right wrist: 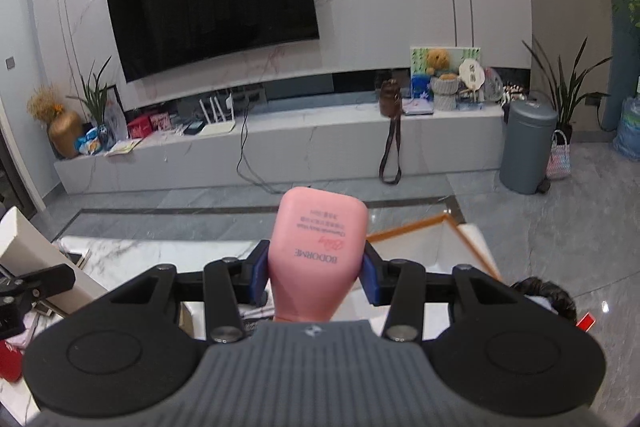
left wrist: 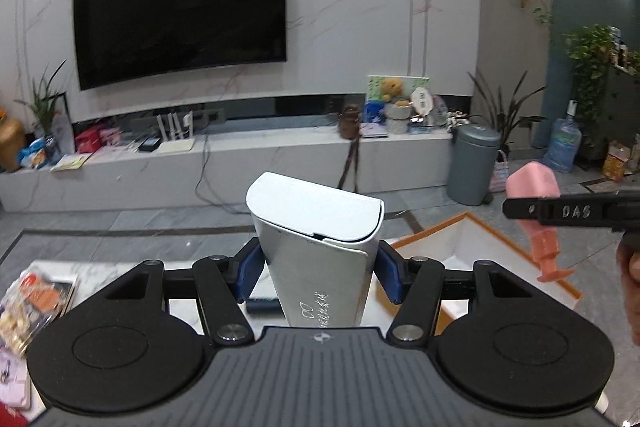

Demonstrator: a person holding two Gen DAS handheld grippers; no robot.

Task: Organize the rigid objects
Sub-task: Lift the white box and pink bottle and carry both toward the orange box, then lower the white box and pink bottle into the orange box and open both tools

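Note:
My left gripper [left wrist: 318, 273] is shut on a white box [left wrist: 316, 227] with a rounded lid and holds it up over the marble table [left wrist: 120, 271]. My right gripper [right wrist: 316, 277] is shut on a pink bottle [right wrist: 318, 247], held upside down with its base pointing away. In the left wrist view the pink bottle [left wrist: 538, 203] hangs cap down in the right gripper [left wrist: 560, 213], above an open orange-rimmed white box [left wrist: 476, 243] at the right. The same box [right wrist: 440, 239] lies ahead and to the right in the right wrist view.
Magazines and packets [left wrist: 36, 303] lie on the table's left side. A dark remote [left wrist: 262, 305] lies under the white box. A grey bin [right wrist: 528, 147] stands on the floor by the TV bench [right wrist: 280, 147]. A dark item [right wrist: 544, 297] sits at the table's right.

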